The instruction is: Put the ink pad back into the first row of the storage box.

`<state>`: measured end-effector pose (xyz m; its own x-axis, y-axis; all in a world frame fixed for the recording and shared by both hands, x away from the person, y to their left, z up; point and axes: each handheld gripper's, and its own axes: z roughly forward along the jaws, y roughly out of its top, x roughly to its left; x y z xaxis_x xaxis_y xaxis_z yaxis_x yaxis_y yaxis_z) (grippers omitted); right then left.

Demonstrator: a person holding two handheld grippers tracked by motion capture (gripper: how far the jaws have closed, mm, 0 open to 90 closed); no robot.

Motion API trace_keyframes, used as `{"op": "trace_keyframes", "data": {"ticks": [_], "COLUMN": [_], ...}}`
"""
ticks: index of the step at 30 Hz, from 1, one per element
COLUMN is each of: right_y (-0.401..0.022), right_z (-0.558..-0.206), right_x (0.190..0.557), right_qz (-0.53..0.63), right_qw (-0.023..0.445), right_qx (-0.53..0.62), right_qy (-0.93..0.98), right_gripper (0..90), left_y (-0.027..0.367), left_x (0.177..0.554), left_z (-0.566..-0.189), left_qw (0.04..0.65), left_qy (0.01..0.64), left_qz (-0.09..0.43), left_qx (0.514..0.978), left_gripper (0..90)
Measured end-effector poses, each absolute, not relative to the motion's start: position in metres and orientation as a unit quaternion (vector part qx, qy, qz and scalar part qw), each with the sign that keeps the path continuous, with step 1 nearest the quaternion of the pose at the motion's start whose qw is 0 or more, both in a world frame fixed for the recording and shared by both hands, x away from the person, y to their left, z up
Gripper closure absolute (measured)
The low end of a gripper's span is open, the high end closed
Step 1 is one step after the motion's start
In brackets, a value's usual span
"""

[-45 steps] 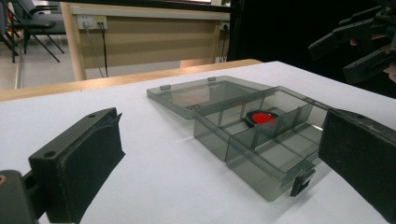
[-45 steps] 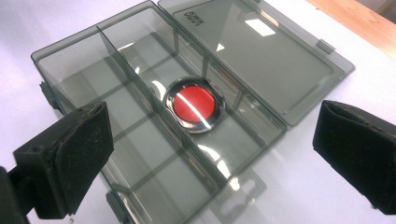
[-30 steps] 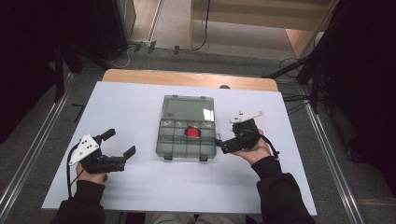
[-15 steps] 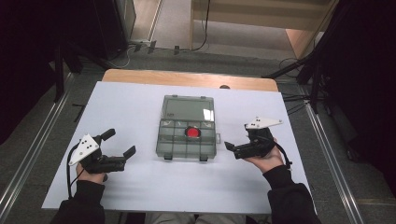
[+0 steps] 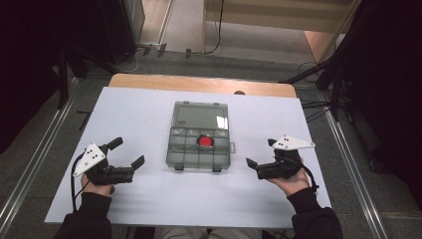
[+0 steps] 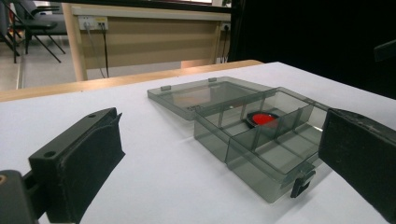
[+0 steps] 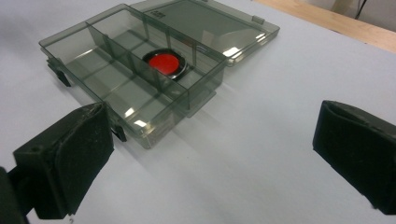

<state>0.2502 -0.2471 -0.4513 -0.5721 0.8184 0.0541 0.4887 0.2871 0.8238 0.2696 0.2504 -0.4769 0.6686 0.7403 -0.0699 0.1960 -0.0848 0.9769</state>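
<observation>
Organizer box (image 5: 199, 144): smoke-grey clear plastic, standing at the middle of the white counter (image 5: 149, 204). Its hinged lid (image 5: 200, 115) is swung fully back and lies flat on the counter on the far side of the box. The tray is split by partitions into several compartments. One compartment in the row next to the lid, near the middle, holds a red round disc (image 5: 205, 141) set in a dark ring. The other compartments visible in the gripper views show bare floors. Two dark latches (image 5: 177, 168) hang off the near wall of the box.

Left gripper (image 5: 127, 158): held in the person's left hand (image 5: 97, 186), low over the counter, to the left of the box and apart from it. Jaws spread wide with nothing between them, pointing towards the box.

Right gripper (image 5: 260, 153): held in the person's right hand (image 5: 288, 181), to the right of the box and clear of it. Jaws also parted wide and gripping nothing; the right gripper view looks along them to the box corner.
</observation>
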Motion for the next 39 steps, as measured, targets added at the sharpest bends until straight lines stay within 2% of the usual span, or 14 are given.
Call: {"op": "trace_keyframes", "data": {"ticks": [16,32,39], "right_y": [-0.268,-0.277,-0.280], "right_z": [-0.477,-0.511,-0.514], "right_x": [0.228,0.207,0.205], "right_qz": [0.462,0.509,0.513], "right_qw": [0.204,0.252,0.249], "right_qx": [0.428,0.413,0.424], "right_qy": [0.750,0.712,0.704], "right_gripper": [0.0,0.0,0.0], "left_y": [0.250,0.250,0.249], "left_x": [0.269,0.269,0.269], "left_z": [-0.477,-0.477,-0.477], "left_qw": [0.586,0.587,0.589], "left_qy": [0.334,0.333,0.333], "left_qz": [0.232,0.230,0.227], "left_qx": [0.701,0.701,0.701], "left_gripper": [0.0,0.0,0.0]}}
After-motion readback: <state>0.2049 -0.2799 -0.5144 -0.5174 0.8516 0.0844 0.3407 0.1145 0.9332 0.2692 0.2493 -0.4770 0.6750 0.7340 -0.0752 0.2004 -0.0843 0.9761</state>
